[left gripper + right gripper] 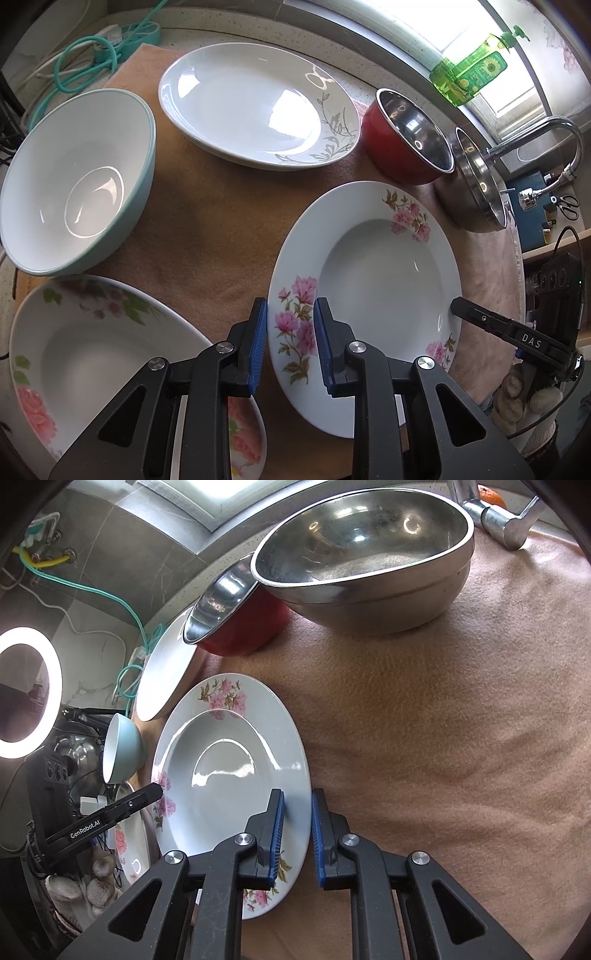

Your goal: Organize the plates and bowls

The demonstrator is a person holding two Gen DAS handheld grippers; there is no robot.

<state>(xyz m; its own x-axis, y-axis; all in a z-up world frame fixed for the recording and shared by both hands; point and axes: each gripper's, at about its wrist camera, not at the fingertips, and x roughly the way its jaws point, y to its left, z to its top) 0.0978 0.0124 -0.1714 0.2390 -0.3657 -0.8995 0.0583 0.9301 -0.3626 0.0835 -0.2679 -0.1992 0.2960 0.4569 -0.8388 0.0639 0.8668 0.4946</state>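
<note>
Pink-flower plate (365, 295) is being pinched at opposite rims by left gripper (290, 347) & right gripper (297, 834); uneven lifting risks tilting/slipping onto cloth (443, 738).

On the table's cloth (207, 236), the flowered plate (369, 295) lies in front, a second flowered plate (92, 354) to its left. Behind them, left to right: ceramic bowl (74, 184), oval plate (258, 107), small metal bowl (406, 136), large steel bowl (480, 184).
</note>
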